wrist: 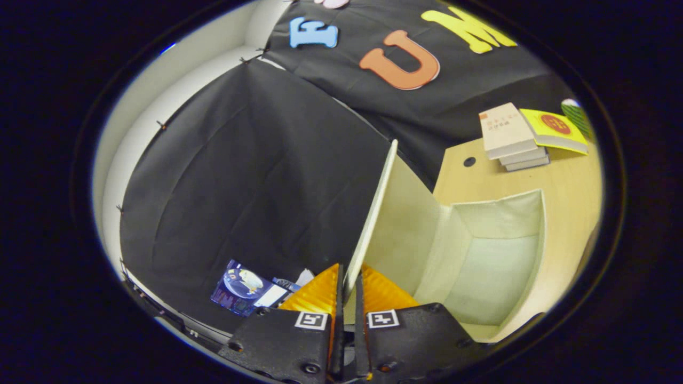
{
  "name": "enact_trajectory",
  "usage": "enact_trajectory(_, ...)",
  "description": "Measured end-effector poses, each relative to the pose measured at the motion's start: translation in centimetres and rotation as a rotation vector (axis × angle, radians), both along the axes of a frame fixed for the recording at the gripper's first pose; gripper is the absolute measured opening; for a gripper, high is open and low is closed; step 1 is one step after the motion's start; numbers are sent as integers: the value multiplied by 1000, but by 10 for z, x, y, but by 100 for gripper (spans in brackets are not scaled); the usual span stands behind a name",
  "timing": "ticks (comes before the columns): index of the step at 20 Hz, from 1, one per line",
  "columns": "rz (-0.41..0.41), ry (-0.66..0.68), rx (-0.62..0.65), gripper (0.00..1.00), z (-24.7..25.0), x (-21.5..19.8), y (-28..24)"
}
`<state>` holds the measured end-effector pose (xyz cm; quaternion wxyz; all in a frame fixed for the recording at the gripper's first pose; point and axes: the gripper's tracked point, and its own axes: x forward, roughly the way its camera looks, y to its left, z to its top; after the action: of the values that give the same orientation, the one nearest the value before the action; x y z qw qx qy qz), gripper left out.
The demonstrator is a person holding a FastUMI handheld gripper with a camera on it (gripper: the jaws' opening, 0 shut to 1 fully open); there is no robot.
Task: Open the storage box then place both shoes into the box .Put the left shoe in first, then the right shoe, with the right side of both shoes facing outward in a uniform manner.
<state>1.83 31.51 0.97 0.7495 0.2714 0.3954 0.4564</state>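
My gripper is shut on the edge of the storage box lid, a thin cream panel that rises upright from between the fingers. The pale storage box stands open just to the right of the lid, on a light wooden table. Its inside is bare, with a cream floor and walls. The whole view is tilted.
A stack of books lies on the table beyond the box, with a yellow book beside it and a green striped thing further right. A blue printed card sits low against the black cloth wall, left of the fingers.
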Motion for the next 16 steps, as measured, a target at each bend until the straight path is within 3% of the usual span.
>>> enact_trajectory(5,43,-45,-13,25,4,-16,27)
enact_trajectory(6,44,-53,-10,41,8,-14,28)
enact_trajectory(10,26,-133,-20,73,21,-9,24)
enact_trajectory(11,9,-166,-32,79,21,-8,18)
enact_trajectory(14,-48,-260,-82,84,22,0,0)
enact_trajectory(16,-77,-306,-129,94,21,3,-16)
